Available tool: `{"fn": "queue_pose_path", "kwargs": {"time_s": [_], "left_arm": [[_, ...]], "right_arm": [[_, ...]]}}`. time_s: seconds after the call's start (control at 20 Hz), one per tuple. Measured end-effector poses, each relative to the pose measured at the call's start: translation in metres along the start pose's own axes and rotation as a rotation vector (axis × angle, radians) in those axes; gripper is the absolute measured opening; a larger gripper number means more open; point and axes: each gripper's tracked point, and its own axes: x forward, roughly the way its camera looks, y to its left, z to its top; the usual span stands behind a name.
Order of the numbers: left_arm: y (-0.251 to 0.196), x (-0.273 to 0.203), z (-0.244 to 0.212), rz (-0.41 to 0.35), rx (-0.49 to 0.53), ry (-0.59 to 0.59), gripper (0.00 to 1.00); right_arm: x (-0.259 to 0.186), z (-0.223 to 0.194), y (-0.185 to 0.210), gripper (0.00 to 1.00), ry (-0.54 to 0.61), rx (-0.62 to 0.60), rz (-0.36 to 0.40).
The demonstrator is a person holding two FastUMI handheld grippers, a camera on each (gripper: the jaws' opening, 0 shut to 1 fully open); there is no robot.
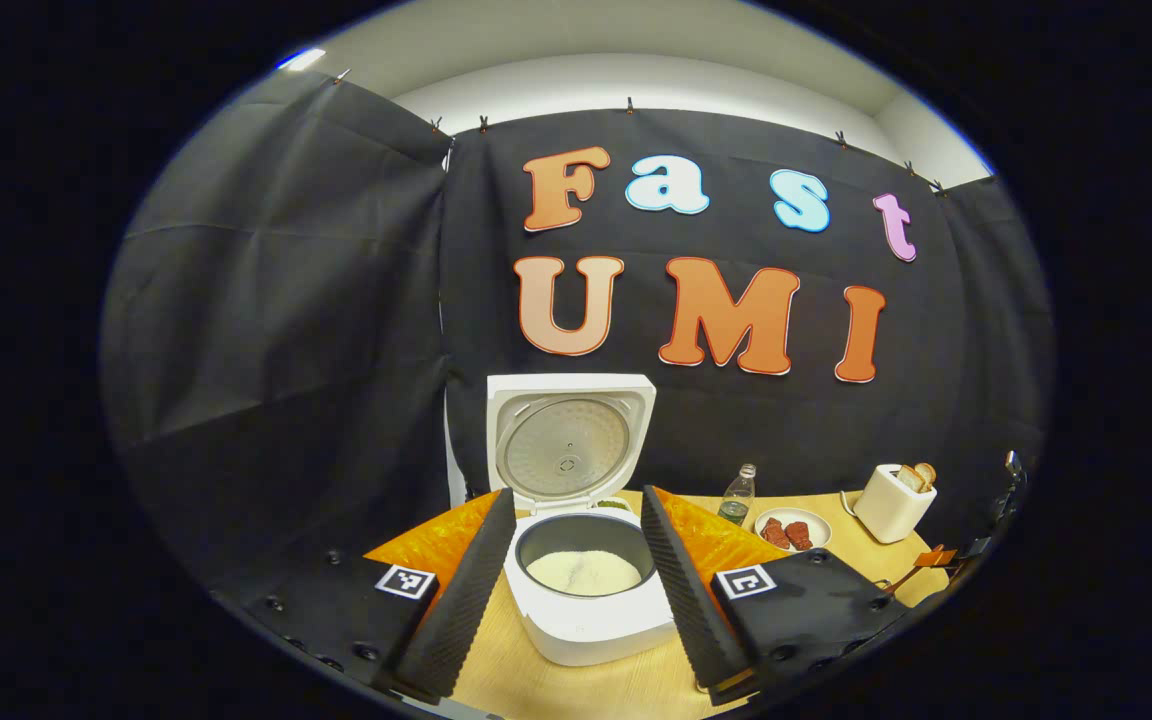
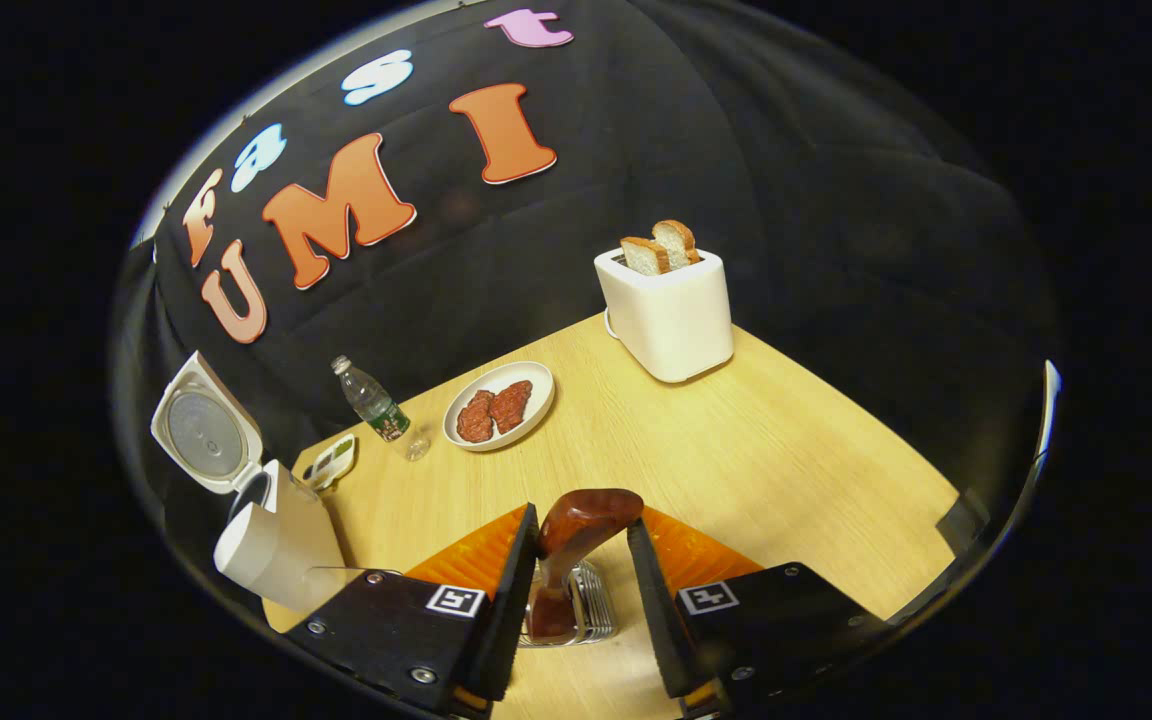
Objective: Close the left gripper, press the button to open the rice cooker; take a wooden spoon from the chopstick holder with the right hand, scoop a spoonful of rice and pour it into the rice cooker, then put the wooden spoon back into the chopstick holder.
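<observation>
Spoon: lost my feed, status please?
Left claw open before open cooker, rice inside. Right claw astride spoon in holder, grip unclear. Nothing in the way.

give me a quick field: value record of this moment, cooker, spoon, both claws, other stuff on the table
rice cooker: lid up, white rice in the inner pot
wooden spoon: standing in the chopstick holder, handle between the right claw's fingers
right claw: open around the spoon handle, not pressing it
left claw: open, facing the cooker
plate: two pieces of red meat
bottle: upright beside the plate
toaster: two bread slices sticking up
table: light wood
</observation>
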Motion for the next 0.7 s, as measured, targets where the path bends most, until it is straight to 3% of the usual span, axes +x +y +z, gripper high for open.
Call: {"fn": "queue_pose_path", "kwargs": {"time_s": [0.1,0.25,0.4,0.45,0.7], "left_arm": [[0.003,-0.001,0.002,0.009,0.017,-0.005,0.99],[0.007,-0.004,-0.001,0.01,0.026,0.0,0.99],[0.009,-0.005,0.0,0.008,0.012,-0.003,0.99],[0.01,-0.006,0.0,0.008,0.006,-0.003,0.99],[0.02,-0.011,0.003,0.004,-0.007,-0.009,0.98]], "right_arm": [[0.002,0.0,0.005,0.48,0.006,0.03,0.022],[0.002,0.0,0.014,0.31,0.024,0.081,0.055],[0.002,-0.001,0.02,0.22,0.025,0.134,0.063],[0.002,-0.002,0.022,0.16,0.015,0.132,0.062],[-0.015,0.012,0.038,0.06,-0.057,0.051,0.053]]}}
